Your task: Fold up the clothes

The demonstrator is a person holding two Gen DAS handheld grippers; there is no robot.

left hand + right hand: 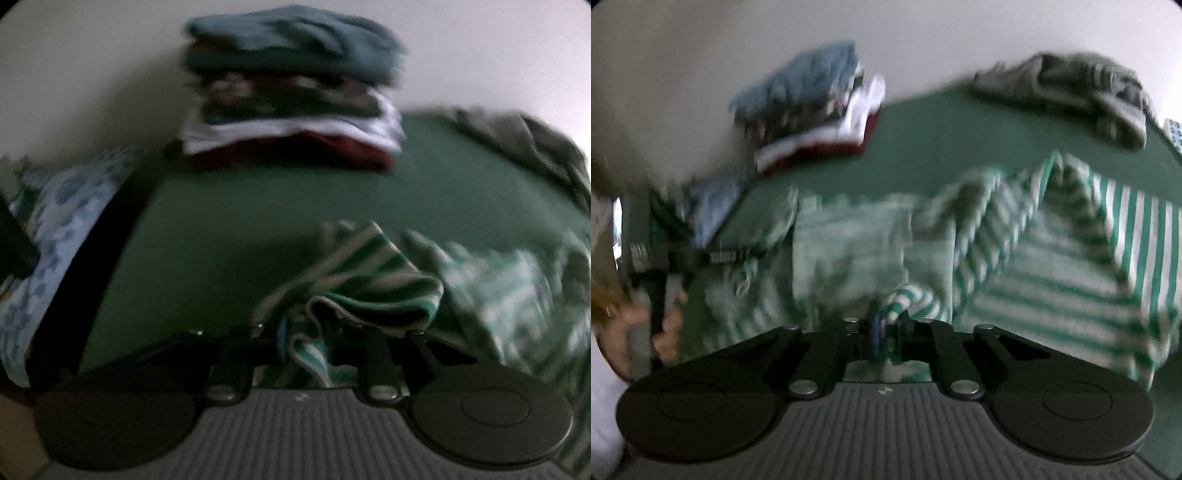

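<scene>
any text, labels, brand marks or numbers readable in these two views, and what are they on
Nothing can be read in either view.
White print on the left gripper, seen in the right wrist view: two small blocks, too blurred to read.
Small emblem on the right gripper body, near its front edge: a mark, not letters.
Striped shirt, folded stack, blue patterned cloth: pattern only, no lettering visible.

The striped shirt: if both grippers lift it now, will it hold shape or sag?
Likely sag: the striped shirt already drapes in soft folds between the left gripper and right gripper. Probably light, since thin pinched edges carry it. It may slide easily across the green surface.
</scene>
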